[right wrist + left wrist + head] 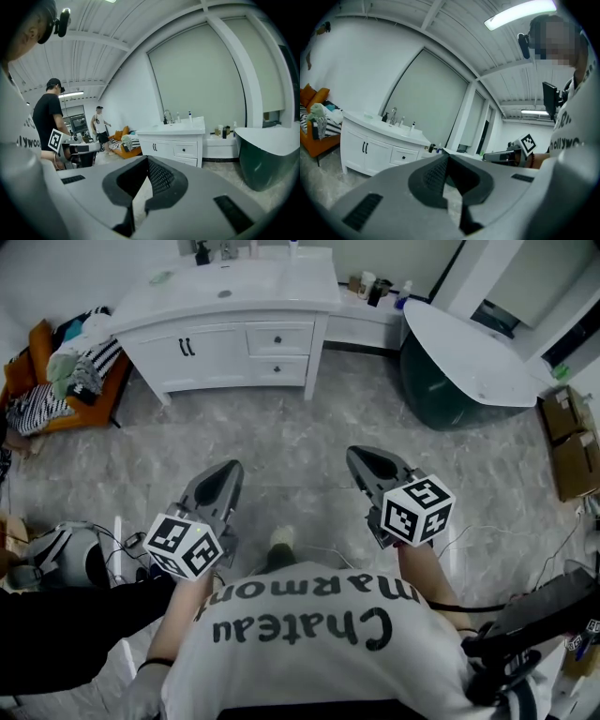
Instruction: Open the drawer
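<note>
Two grippers point ahead over the floor (309, 427) toward the cabinet (216, 352). Left gripper (225, 474) and right gripper (364, 460) both have their jaws pressed together with nothing between them. That reads as a carry pose, probably because the target is well apart from them. Two stacked drawers sit at the cabinet's right under the sink counter (253, 287). Top drawer (292, 338) and lower drawer (291, 369) are both closed, each with a dark knob (278, 337). Cannot tell which is meant. Jaws will need to open for a knob.
</note>
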